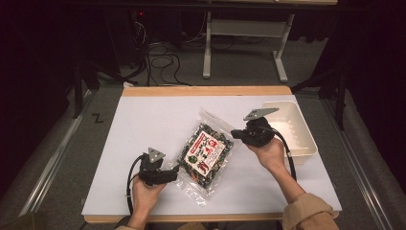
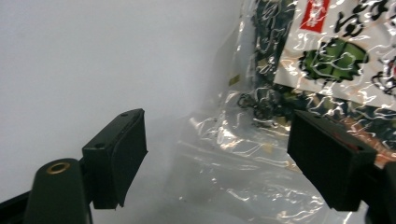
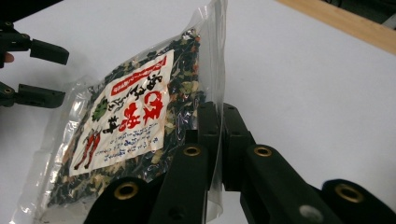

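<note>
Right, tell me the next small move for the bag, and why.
Probably carry the bag toward the white bin with the right tongs. They are shut on the bag's clear edge, while the left tongs stand open with no pad pressing on the film, so the right grip alone holds it. The bin sits just behind the right hand.

A white-topped table [image 1: 143, 124] with a wooden edge is carrying two items. A clear bag of dried dark mix [image 1: 207, 152] with a white and red label is resting with its near end on the surface, right of centre. A white plastic bin [image 1: 306, 143] is sitting at the right edge.
</note>
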